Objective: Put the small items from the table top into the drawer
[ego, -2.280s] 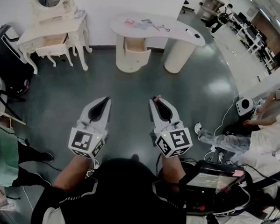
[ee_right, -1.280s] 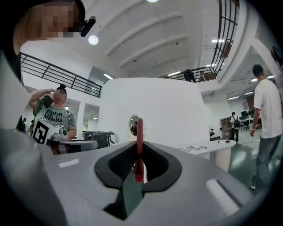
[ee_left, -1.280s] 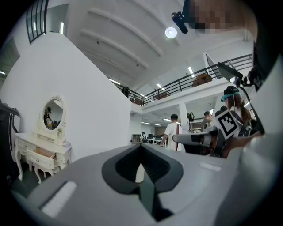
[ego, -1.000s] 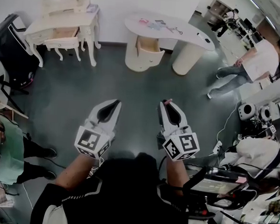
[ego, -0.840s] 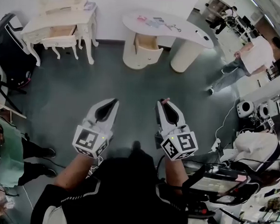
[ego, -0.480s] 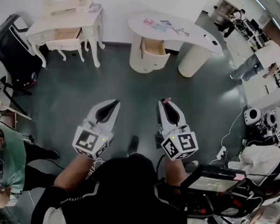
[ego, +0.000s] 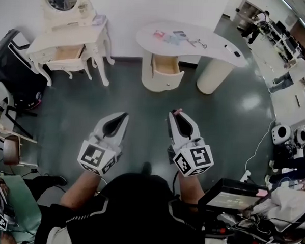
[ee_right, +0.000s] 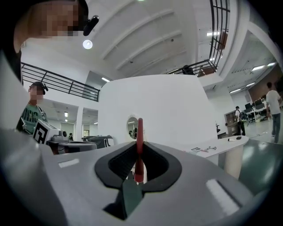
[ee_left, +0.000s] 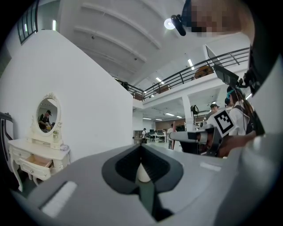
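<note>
The left gripper (ego: 123, 114) is shut tight with nothing in it. The right gripper (ego: 174, 115) is shut on a thin red stick (ee_right: 139, 145). The small items (ego: 173, 37) lie on the left half of the white bench (ego: 217, 46), above its open drawer (ego: 165, 66).

items (ego: 172, 37): small, flat, scattered on table top (ego: 214, 39)
drawer (ego: 165, 65): open, under the top
red strip (ee_right: 139, 132): upright, pinched in right gripper (ego: 176, 115)

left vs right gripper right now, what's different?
Load: the right gripper is shut on a thin red item; the left gripper is shut with nothing between its jaws.
Look: red pokes out past the right gripper's tips; the left gripper's tips are bare.
Shared: both hang over the floor, short of the curved table.
</note>
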Demonstrator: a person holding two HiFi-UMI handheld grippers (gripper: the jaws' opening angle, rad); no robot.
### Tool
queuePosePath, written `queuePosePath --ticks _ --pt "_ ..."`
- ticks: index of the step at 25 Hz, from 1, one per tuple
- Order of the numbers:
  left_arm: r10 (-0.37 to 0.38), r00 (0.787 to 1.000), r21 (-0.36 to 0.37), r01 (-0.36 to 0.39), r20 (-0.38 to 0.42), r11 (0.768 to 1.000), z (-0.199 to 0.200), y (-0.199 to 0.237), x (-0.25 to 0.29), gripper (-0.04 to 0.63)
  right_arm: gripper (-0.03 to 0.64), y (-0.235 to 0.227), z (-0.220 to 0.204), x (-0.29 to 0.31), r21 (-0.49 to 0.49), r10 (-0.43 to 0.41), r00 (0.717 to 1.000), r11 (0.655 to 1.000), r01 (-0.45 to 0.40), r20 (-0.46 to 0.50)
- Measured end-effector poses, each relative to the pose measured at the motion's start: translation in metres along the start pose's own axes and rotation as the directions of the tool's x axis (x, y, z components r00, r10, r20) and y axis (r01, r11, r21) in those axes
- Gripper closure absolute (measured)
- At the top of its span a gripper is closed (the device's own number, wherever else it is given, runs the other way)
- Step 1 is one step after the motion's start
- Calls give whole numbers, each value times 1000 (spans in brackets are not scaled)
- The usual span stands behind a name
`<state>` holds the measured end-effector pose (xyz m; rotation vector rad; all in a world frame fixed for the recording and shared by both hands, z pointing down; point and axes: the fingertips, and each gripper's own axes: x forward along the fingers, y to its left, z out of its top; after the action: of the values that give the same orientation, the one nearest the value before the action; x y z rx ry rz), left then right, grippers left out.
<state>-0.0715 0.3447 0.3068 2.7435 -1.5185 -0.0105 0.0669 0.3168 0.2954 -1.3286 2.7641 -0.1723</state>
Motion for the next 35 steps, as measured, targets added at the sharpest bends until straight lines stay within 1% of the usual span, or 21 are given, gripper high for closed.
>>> queuePosePath --ticks 3,8,14,19,24,28,35 --pt "5 1000 -7 -5 -10 1000 -1 5 28 595 569 -20 3 12 1 13 1000 1000 -13 1" --pt "-7 1000 9 8 -26 1000 -5 5 67 595 569 -50 3 24 -8 36 999 999 -36 5" --pt "-28 998 12 29 -47 1000 -3 22 97 595 569 -71 -4 54 23 31 999 999 -31 -19" --pt "-48 998 0 48 -49 999 -6 59 122 595 569 -81 -9 93 21 12 999 1000 -12 -41" --pt "-97 995 -5 97 -31 995 -6 105 147 595 569 -89 -9 142 17 -41 997 999 42 -58" --pt "-129 992 5 129 -8 992 -3 149 166 595 569 -92 -3 182 -11 -66 996 998 65 -56" --pt "-185 983 -15 185 14 983 -1 212 198 595 569 -105 2 242 -37 -143 987 989 141 -69"
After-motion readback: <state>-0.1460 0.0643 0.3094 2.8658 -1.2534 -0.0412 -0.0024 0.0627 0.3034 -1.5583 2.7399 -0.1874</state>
